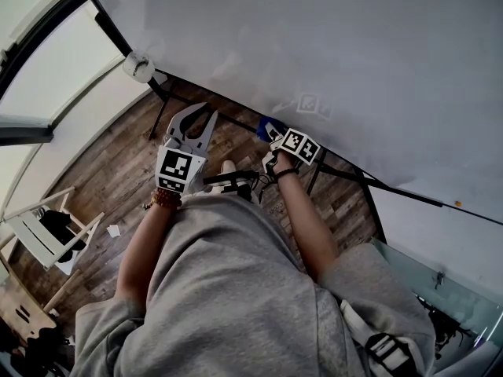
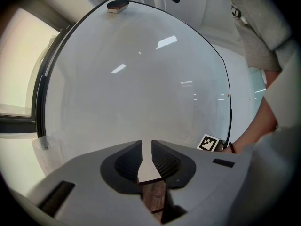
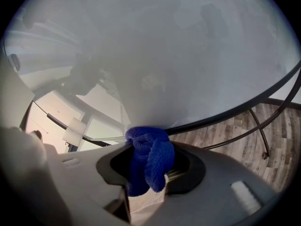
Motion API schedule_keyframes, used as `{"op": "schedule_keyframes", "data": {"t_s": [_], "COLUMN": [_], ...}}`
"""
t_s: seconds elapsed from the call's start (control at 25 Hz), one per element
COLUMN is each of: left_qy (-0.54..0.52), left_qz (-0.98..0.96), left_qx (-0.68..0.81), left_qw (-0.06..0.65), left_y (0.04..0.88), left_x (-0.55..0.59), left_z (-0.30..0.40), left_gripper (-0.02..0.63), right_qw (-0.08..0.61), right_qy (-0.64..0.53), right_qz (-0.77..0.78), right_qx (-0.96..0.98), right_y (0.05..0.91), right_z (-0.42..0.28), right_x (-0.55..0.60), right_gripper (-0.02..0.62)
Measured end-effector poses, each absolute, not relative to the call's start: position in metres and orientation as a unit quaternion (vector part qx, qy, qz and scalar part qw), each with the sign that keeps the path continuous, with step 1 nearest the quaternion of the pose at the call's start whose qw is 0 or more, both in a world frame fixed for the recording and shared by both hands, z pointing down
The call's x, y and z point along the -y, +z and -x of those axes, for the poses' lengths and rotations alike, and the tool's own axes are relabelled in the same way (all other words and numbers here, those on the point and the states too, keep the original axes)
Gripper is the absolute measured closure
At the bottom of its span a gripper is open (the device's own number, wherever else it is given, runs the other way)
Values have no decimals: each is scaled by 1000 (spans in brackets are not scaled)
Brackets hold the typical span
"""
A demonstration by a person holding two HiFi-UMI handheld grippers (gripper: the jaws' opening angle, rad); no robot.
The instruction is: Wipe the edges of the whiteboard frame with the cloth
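Observation:
The whiteboard (image 1: pixel 330 45) fills the upper part of the head view; its dark frame edge (image 1: pixel 393 188) runs down to the right. My right gripper (image 1: pixel 271 134) is shut on a bunched blue cloth (image 1: pixel 264 127), held right against that lower edge. In the right gripper view the cloth (image 3: pixel 149 157) bulges out between the jaws of the right gripper (image 3: pixel 148 140) and touches the frame (image 3: pixel 225 114). My left gripper (image 1: pixel 195 120) hangs just left of it, below the board. The left gripper (image 2: pixel 146 145) faces the board with only a thin slit between its jaws and nothing held.
An eraser (image 2: pixel 117 4) sits on the board's far edge. A white round fitting (image 1: pixel 139 67) marks the board's corner. Dark stand legs (image 1: pixel 314 181) cross the wooden floor under the board. A white rack (image 1: pixel 47 234) stands at the left and a glass surface (image 1: pixel 440 289) at the lower right.

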State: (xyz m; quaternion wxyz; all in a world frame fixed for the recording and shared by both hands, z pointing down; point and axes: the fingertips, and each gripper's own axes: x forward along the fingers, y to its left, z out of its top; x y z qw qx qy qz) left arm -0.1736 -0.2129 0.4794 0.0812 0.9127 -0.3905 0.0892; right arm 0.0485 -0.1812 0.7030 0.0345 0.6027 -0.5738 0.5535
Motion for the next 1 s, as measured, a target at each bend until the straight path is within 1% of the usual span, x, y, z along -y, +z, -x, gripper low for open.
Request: {"op": "schedule_keyframes", "data": {"t_s": [0.12,0.32,0.56,0.76,1.0], "left_qy": [86,84,89,94,113], "left_qz": [-915,-920,-927,-934,-937], "left_qx": [386,374,354,334,320], "left_qw": [83,86,90,85,84], "left_y": [479,479,481,479,482], "left_x": [218,223,228,232,235], "left_z": [177,178,187,201,221], "left_gripper": [552,552,552,552,552], "right_qw": [37,77,35,12,4], "right_qy": [556,548,589,579,580], "right_qz": [-601,-622,-621,-636,-629], "right_qx": [573,555,516,509,517], "right_y": [703,702,705,703,703], "right_z": [-47,-49,-37,-24,2], "right_x": [181,179,180,186,203], "right_gripper": [422,422,425,425,425]}}
